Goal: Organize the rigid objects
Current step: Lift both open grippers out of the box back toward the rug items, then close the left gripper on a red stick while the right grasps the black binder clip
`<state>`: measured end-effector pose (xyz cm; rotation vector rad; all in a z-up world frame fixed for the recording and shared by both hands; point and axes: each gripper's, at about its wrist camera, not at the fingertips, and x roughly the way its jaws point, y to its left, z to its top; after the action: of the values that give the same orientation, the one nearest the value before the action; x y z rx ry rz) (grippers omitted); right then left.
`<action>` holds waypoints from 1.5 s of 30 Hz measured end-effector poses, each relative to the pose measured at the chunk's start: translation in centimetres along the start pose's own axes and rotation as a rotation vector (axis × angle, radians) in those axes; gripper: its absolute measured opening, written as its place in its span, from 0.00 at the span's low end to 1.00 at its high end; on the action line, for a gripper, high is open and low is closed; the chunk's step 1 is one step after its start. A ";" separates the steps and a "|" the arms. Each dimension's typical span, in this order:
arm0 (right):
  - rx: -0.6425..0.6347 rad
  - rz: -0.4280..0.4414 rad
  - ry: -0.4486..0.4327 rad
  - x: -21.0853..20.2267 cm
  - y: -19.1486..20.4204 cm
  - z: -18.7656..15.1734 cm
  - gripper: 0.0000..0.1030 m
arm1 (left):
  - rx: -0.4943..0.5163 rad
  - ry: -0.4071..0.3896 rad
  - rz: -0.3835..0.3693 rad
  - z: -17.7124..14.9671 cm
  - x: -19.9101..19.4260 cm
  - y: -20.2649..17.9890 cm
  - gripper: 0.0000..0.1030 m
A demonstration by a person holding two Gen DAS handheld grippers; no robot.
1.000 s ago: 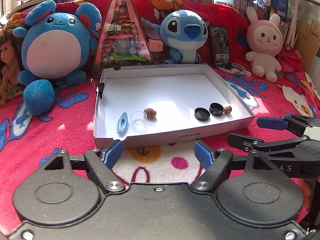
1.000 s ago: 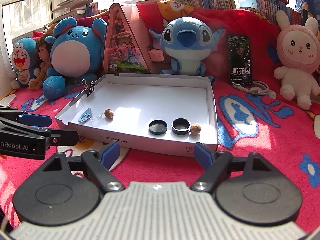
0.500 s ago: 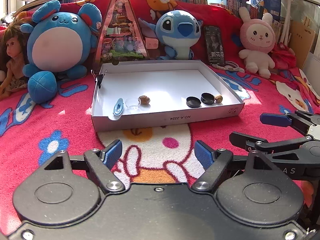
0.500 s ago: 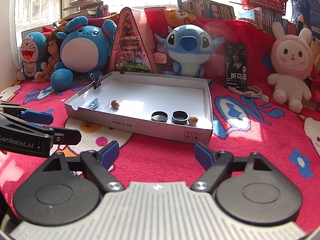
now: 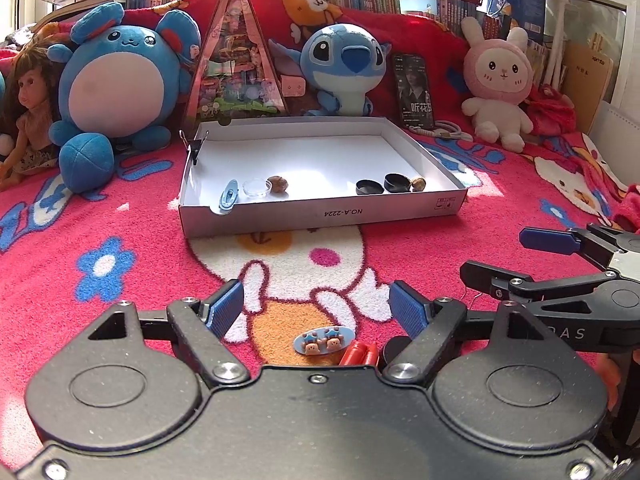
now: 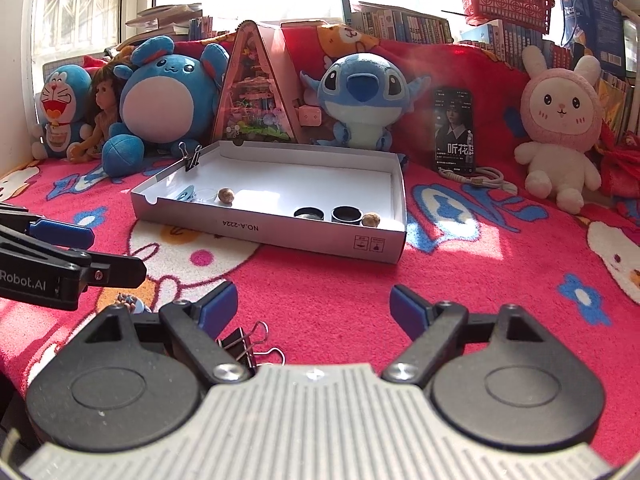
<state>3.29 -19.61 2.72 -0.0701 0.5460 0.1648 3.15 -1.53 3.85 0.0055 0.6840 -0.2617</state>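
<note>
Both grippers, left [image 5: 316, 306] and right [image 6: 314, 306], released, empty, near side of box [image 5: 320, 216]; 6 items inside.

Red cartoon-print blanket [image 5: 400, 248] covering the bed. A white shallow box [image 5: 320, 216] lies on it toward the far edge. Along the far edge stand a doll [image 5: 28, 112], a round blue plush [image 5: 116, 92], a triangular display case [image 5: 238, 68], a blue big-eared plush [image 5: 344, 68], a phone [image 5: 414, 92] with a coiled cord [image 5: 448, 132], and a pink rabbit plush [image 5: 498, 88]. Near the front edge lie an oval hair clip [image 5: 323, 340], an orange item [image 5: 358, 354], partly hidden, and black binder clips [image 6: 244, 346].
</note>
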 end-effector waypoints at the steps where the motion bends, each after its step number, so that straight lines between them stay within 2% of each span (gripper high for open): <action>1: 0.002 0.001 -0.004 -0.1 0.0 -0.1 0.88 | -0.006 0.002 -0.005 -0.2 -0.1 0.1 0.77; 7: -0.028 -0.004 -0.006 -1.1 0.6 -1.5 0.88 | 0.010 0.010 -0.006 -1.7 -0.8 0.0 0.77; 15: -0.070 0.023 0.037 -1.3 1.9 -3.4 0.89 | 0.018 0.035 0.003 -3.2 -1.1 0.0 0.77; 22: -0.050 0.029 0.055 -1.2 2.1 -4.0 0.89 | 0.004 0.050 0.009 -3.9 -1.1 0.2 0.74; 28: -0.042 0.035 0.061 -1.1 2.3 -4.3 0.90 | -0.010 0.071 -0.004 -4.3 -0.9 0.4 0.66; 32: -0.045 0.030 0.059 -1.1 2.5 -4.3 0.90 | -0.011 0.072 -0.003 -4.3 -0.9 0.4 0.53; 40: -0.024 0.001 0.051 -1.2 1.8 -4.1 0.89 | -0.034 0.066 -0.001 -4.0 -0.8 0.8 0.39; 42: -0.011 -0.012 0.051 -1.2 1.6 -4.0 0.89 | -0.034 0.065 -0.002 -3.9 -0.7 0.7 0.32; 45: 0.012 -0.025 0.058 -1.0 1.1 -3.9 0.87 | -0.028 0.068 -0.007 -3.8 -0.5 0.5 0.26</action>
<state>0.29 -19.06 -0.14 -0.0699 0.6041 0.1356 0.56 -0.61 1.16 -0.0143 0.7554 -0.2594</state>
